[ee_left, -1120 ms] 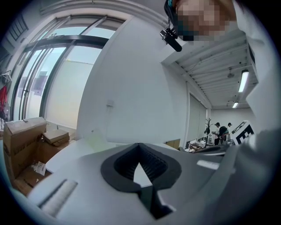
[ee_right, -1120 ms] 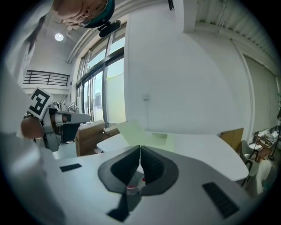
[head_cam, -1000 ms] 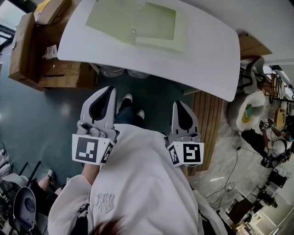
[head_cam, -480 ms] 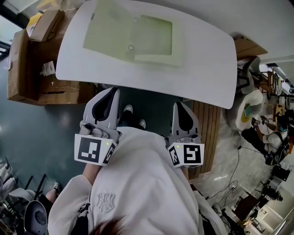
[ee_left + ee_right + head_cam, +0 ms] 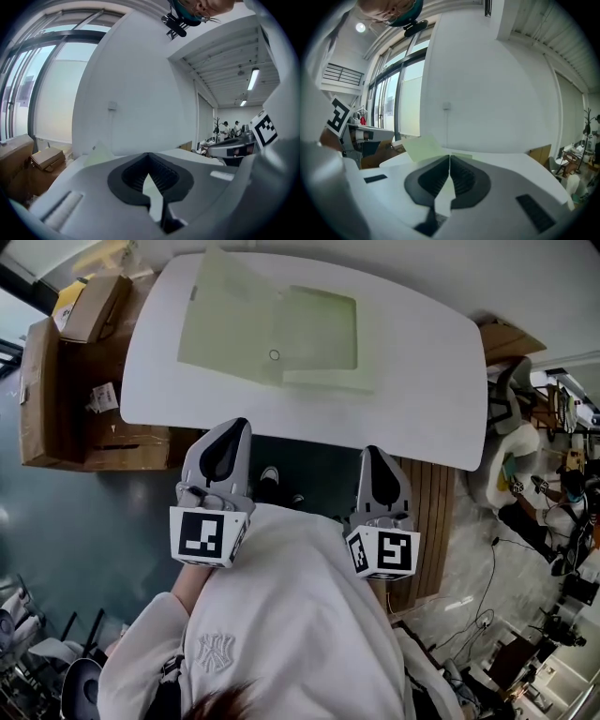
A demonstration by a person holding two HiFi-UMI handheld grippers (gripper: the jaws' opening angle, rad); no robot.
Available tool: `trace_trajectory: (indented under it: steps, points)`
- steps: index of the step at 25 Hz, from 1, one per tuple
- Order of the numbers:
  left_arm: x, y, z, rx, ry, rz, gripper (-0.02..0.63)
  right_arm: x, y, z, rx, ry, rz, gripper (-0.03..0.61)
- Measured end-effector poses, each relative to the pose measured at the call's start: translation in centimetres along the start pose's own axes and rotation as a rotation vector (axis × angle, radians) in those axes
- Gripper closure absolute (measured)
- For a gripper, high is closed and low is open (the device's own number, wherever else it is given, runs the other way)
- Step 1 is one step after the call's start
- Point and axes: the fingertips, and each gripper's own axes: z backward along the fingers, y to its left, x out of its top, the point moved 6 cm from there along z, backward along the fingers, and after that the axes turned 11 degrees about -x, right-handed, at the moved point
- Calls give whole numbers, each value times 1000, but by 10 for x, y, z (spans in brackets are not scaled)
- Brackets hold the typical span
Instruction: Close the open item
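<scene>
The head view showed me the open green folder [image 5: 281, 334] far-left on the white table [image 5: 422, 390] beside cardboard boxes [image 5: 66, 381], the left gripper view my left gripper [image 5: 148, 155] closed, empty, plus distant people [image 5: 229, 127], the right gripper view my right gripper [image 5: 450, 157] likewise, plus windows [image 5: 389, 108].

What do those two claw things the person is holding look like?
The left claw and right claw are light grey shells with black ribbed insides. Each carries a white cube printed with black square markers. The person wears a white long-sleeved top.
</scene>
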Motion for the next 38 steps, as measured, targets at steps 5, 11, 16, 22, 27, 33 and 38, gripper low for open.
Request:
trace_trajectory:
  steps: [5, 11, 16, 22, 27, 33, 38]
  points:
    - [0, 3, -13, -48, 42, -6, 606, -1, 1, -2, -40, 1, -31, 568]
    - [3, 13, -11, -27, 42, -4, 606, 0, 1, -2, -79, -8, -42, 568]
    - [6, 13, -15, -39, 31, -46, 606, -1, -5, -6, -89, -4, -59, 569]
    - [14, 9, -32, -33, 62, -2, 607, -2, -15, -23, -59, 17, -67, 568]
    - [19, 15, -53, -6, 47, 9, 607, 2, -28, -50, -23, 35, -74, 568]
    - [24, 15, -86, 1, 41, 36, 606, 7, -51, -88, 36, 45, -75, 568]
    - [31, 14, -108, 46, 33, 77, 607, 9, -74, -116, 87, 44, -82, 568]
